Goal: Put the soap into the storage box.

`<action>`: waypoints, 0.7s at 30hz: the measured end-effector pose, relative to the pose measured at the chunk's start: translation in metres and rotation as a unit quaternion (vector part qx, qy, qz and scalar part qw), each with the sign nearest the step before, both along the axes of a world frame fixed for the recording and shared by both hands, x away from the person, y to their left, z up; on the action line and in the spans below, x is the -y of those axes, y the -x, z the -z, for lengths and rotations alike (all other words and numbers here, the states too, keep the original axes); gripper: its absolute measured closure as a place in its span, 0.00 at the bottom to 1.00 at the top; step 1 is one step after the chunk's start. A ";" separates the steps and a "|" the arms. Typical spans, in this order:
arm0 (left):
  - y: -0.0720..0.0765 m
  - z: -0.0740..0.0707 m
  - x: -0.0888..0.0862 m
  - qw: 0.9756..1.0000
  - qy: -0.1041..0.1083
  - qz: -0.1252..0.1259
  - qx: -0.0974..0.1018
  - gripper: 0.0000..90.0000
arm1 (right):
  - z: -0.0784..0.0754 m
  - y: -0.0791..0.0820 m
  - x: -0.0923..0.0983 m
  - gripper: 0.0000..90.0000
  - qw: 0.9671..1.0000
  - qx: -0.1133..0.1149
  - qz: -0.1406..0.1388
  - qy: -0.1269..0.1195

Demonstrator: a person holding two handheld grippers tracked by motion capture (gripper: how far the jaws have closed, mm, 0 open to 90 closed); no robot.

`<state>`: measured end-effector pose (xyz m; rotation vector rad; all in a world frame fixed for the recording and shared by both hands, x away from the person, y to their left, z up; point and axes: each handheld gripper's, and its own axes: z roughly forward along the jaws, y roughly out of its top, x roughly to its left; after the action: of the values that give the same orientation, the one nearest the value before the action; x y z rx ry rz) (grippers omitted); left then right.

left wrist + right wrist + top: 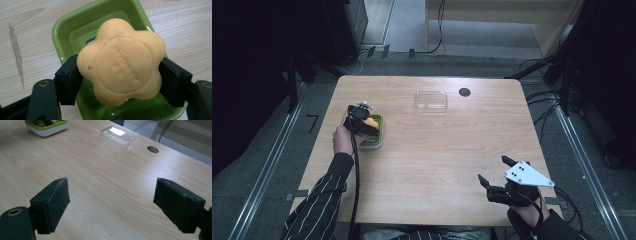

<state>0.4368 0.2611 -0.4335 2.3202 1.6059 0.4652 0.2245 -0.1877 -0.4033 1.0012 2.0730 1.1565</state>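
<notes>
An orange flower-shaped soap bar sits between the two jaws of my left gripper, which is shut on its sides. The soap is over the well of a green soap dish; I cannot tell whether it touches the dish. In the high view the left gripper holds the soap at the dish on the table's left side. My right gripper hovers near the front right edge, jaws wide open with nothing between them.
A clear plastic lid lies at the back middle of the wooden table, also seen from the right gripper as the clear lid. A round cable hole is beside it. Cables run on the floor behind.
</notes>
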 end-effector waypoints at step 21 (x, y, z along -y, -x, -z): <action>0.000 0.000 0.000 1.000 -0.009 0.000 -0.007 0.31 | 0.000 0.000 0.000 0.15 1.000 0.002 0.000 0.000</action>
<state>0.4369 0.2612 -0.4339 2.3419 1.6130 0.4674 0.2242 -0.1878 -0.4032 0.9988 2.0707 1.1578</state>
